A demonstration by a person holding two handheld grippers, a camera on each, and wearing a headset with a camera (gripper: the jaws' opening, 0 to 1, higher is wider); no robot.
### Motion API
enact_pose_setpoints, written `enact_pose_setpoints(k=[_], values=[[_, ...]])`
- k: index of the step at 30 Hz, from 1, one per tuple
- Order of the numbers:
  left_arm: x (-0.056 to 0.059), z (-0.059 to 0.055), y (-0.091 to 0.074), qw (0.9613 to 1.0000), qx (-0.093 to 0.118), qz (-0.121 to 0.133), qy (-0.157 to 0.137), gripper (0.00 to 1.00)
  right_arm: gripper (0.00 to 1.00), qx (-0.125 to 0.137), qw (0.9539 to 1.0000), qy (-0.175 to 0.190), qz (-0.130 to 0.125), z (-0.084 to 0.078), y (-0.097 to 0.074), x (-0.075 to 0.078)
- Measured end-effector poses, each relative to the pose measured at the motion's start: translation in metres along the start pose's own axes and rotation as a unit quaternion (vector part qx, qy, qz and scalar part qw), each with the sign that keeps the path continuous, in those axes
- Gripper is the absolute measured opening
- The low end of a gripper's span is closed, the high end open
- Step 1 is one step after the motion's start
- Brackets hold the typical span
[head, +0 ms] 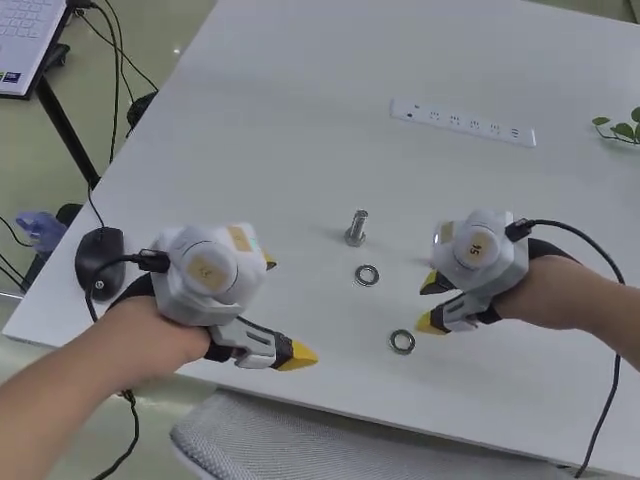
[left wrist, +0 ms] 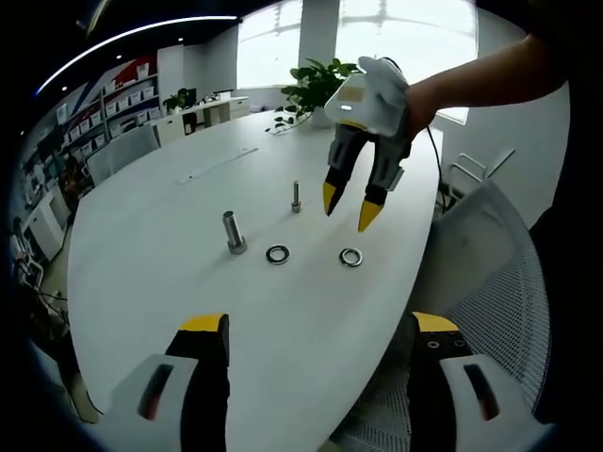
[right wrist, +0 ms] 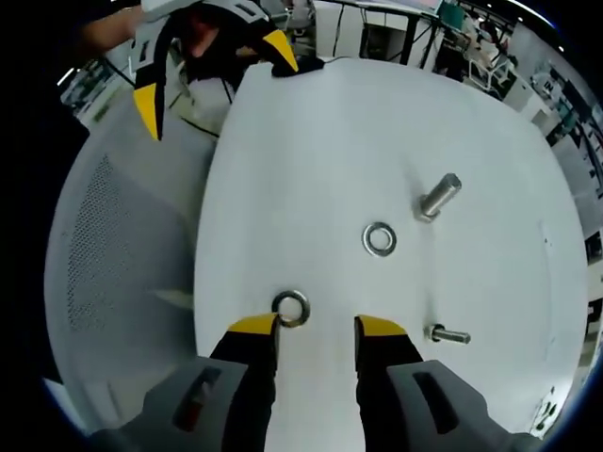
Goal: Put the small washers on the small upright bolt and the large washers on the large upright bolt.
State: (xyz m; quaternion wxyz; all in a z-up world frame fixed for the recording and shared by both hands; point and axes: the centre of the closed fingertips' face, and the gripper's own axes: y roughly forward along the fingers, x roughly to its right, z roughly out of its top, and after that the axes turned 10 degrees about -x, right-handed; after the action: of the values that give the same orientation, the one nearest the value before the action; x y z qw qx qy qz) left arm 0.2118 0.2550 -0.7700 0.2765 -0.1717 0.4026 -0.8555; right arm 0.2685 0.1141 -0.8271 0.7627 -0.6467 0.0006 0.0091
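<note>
Yellow-tipped black jaws of the right gripper [right wrist: 316, 327] stand apart nearest its own camera, holding nothing. A flat silver metal ring washer [right wrist: 291, 308] lies on the broad white table [head: 300, 120] just beside one tip. A second silver ring washer [right wrist: 379, 239] lies flat farther out, apart from the first, between it and the large silver upright bolt [right wrist: 439, 196]. Both washers rest on the table top, off the bolts. The small thin silver upright bolt [right wrist: 449, 334] stands to the other side of the right gripper's jaws, well apart from the large one.

The left gripper [left wrist: 318, 330], white-bodied with yellow tips, is held at the table's near edge with its jaws wide apart and empty, well apart from the washers.

Farther back lies a long white power strip [head: 462, 122], with green plant leaves [head: 625, 128] at the far right. A black computer mouse [head: 100, 258] sits at the left edge, and a grey mesh chair [head: 260, 440] stands below the near edge.
</note>
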Motion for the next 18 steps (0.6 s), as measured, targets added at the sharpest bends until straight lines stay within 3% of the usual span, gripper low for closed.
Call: enact_pose_setpoints(k=[7, 18], values=[[0.004, 0.009, -0.001, 0.9999, 0.011, -0.003, 0.005, 0.77, 0.33, 0.006, 1.0000, -0.002, 0.007, 0.001, 0.006, -0.013], [0.006, 0.007, 0.001, 0.9999, 0.014, 0.000, 0.007, 0.85, 0.39, 0.013, 0.9999, -0.004, 0.006, -0.005, 0.034, -0.020]])
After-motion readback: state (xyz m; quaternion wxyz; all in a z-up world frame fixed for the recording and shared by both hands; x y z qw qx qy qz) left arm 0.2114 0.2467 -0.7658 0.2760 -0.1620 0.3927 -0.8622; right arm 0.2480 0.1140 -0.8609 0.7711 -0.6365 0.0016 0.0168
